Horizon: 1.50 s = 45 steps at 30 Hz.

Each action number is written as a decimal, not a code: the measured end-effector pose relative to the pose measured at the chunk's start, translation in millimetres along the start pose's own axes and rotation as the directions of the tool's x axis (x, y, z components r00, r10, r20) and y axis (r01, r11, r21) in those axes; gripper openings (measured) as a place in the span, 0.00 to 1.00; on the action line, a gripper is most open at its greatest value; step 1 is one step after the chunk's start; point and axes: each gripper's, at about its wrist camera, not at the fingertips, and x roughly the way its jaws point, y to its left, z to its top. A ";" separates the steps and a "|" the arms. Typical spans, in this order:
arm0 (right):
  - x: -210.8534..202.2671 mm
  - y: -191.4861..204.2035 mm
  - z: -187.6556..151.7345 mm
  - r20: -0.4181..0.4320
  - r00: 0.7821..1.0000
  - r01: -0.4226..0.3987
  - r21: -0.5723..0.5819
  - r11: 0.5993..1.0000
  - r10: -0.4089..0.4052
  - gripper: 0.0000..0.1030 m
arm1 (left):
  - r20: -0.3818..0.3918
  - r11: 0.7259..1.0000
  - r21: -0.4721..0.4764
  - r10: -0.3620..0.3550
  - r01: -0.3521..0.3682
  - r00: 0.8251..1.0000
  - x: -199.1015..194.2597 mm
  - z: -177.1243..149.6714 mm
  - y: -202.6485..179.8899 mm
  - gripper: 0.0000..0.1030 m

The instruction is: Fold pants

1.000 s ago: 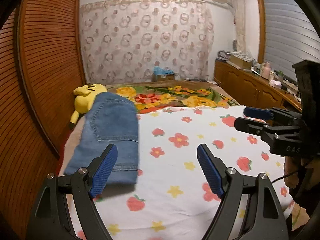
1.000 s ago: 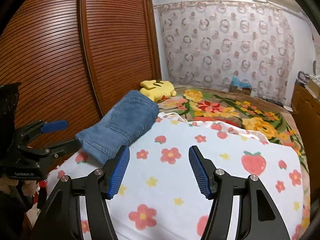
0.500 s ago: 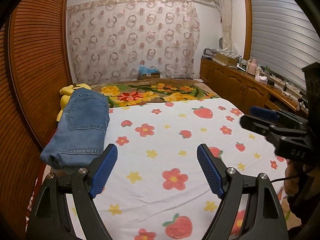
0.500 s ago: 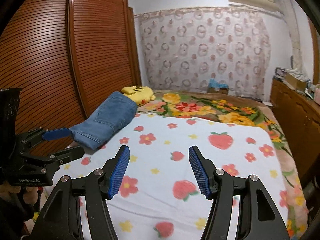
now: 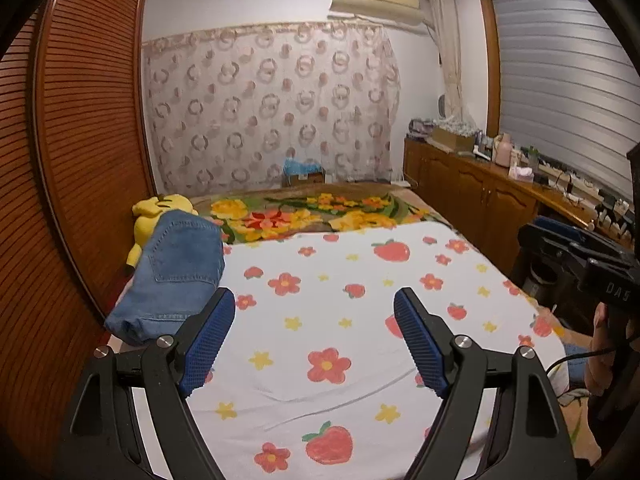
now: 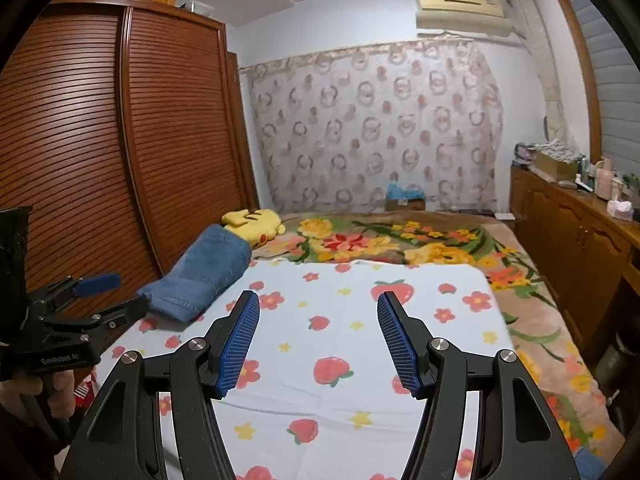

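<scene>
Folded blue denim pants [image 5: 176,276] [image 6: 204,270] lie at the left edge of the bed, on the white flower-and-strawberry sheet [image 5: 340,320] [image 6: 340,344]. My left gripper [image 5: 314,312] stands open and empty above the sheet, to the right of the pants and apart from them. My right gripper [image 6: 318,312] is open too, with nothing between its blue pads, well right of the pants. Each gripper shows at the edge of the other's view, held by a hand: the right gripper [image 5: 576,256], the left gripper [image 6: 80,300].
A yellow plush toy [image 5: 160,212] [image 6: 252,222] lies just behind the pants. A flowered blanket [image 6: 400,240] covers the far bed. A slatted wooden wardrobe [image 6: 100,160] runs close along the left; a cluttered wooden cabinet [image 5: 480,196] lines the right wall.
Both grippers have drawn back from the pants and away over the sheet, and the views have lifted slightly. The pants stay folded where they lay. Both stay open.
</scene>
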 end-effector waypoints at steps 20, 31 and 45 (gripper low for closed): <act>-20.6 22.0 -13.3 0.029 0.998 0.059 -0.019 0.998 -0.058 0.63 | 0.045 1.000 -0.006 0.018 -0.018 0.999 -24.0 4.7 6.9 0.80; -21.9 12.1 -13.4 0.029 0.998 0.056 -0.020 0.998 -0.055 0.63 | 0.044 1.000 -0.010 0.018 -0.017 0.999 -24.0 4.9 8.2 0.80; -22.3 8.1 -12.9 0.034 0.998 0.057 -0.026 0.998 -0.056 0.63 | 0.044 1.000 -0.011 0.017 -0.017 0.999 -25.6 5.8 10.6 0.80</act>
